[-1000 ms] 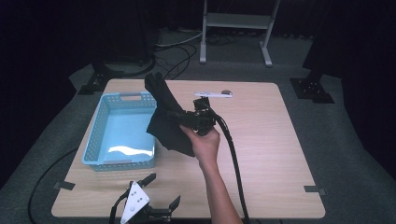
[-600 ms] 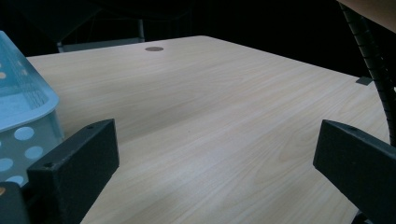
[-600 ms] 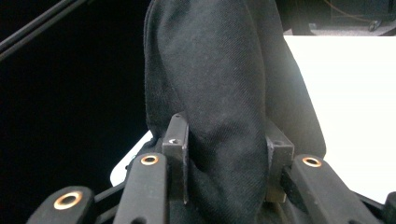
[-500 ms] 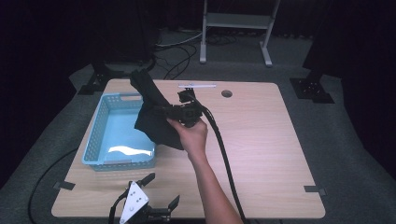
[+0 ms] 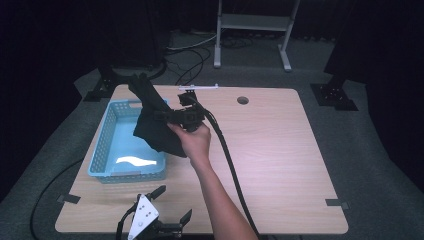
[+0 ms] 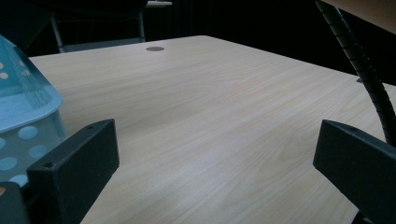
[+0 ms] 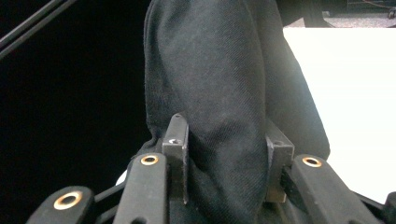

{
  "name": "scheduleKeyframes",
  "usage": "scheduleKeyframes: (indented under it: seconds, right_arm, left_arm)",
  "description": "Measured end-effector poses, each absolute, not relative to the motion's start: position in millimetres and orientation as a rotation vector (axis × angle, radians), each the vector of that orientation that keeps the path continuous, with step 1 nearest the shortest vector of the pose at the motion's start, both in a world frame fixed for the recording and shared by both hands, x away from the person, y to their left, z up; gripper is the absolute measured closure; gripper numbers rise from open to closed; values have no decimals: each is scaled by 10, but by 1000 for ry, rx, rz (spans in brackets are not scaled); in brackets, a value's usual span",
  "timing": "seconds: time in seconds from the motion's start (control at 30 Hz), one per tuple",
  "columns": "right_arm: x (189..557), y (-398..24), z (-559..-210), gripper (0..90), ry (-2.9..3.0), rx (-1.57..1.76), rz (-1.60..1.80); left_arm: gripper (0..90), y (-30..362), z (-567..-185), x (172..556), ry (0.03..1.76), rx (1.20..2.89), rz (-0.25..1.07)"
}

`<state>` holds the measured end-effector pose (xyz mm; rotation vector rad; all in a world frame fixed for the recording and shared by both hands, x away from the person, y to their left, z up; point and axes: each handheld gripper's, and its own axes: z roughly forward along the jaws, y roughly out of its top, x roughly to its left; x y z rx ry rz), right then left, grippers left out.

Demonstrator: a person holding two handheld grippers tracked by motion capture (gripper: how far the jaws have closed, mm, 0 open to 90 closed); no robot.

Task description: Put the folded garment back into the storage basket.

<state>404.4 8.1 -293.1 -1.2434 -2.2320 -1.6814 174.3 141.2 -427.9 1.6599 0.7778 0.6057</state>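
Item: black cloth (image 5: 155, 125), a dark bunched garment or rag, carried in the air over the right-hand rim of the blue basket (image 5: 102, 145), part of it draping down inside the rim line.

Holder: right gripper (image 5: 167, 116), its jaws clamped tight on a thick fold of the cloth; in the right gripper view the fabric (image 7: 224, 93) bulges up between both pads and hides whatever lies beyond.

Idle unit: left gripper (image 5: 172, 205), resting at the near edge of the table (image 5: 280, 150), jaws spread wide with nothing between them (its own view looks across bare wood past the basket's corner (image 6: 23, 116)).

Receptacle: blue basket, perforated plastic, on the left half of the table; the floor of it appears bare apart from a bright reflection.

Step in hand, as judged: placing the cloth into the basket.

Handling notes:
- Carry the bundle further left until its hanging bulk is over the middle of the basket, not the rim; a cloth let go at the wall is likely to hang half out.
- Lower before releasing, so the loose tail folds onto the floor first.
- Keep the trailing cable (image 5: 225, 150) clear of the basket wall.
- Open the jaws fully, then lift straight up, since soft fabric tends to cling to pads.
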Motion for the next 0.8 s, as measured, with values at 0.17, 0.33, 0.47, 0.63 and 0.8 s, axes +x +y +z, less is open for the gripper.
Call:
scheduleKeyframes:
  seconds: [0.17, 0.33, 0.47, 0.63, 0.8]
  right_arm:
    - [4072, 170, -2923, 628, -2258, -1234, -1661]
    - [4083, 235, -2898, 628, -2261, -1222, -1661]
    - [4096, 286, -2884, 628, -2255, -1213, -1657]
    - [4113, 359, -2857, 628, -2271, -1200, -1644]
    - [4125, 427, -2855, 628, -2275, -1194, -1634]
  left_arm:
    - [0, 1416, -4279, 1745, 780, 1659, 602]
    - [0, 1416, -4278, 1744, 777, 1659, 604]
    - [0, 1428, -4275, 1747, 779, 1656, 609]
    - [0, 1450, -4277, 1754, 793, 1647, 605]
    - [0, 1464, -4277, 1759, 799, 1644, 609]
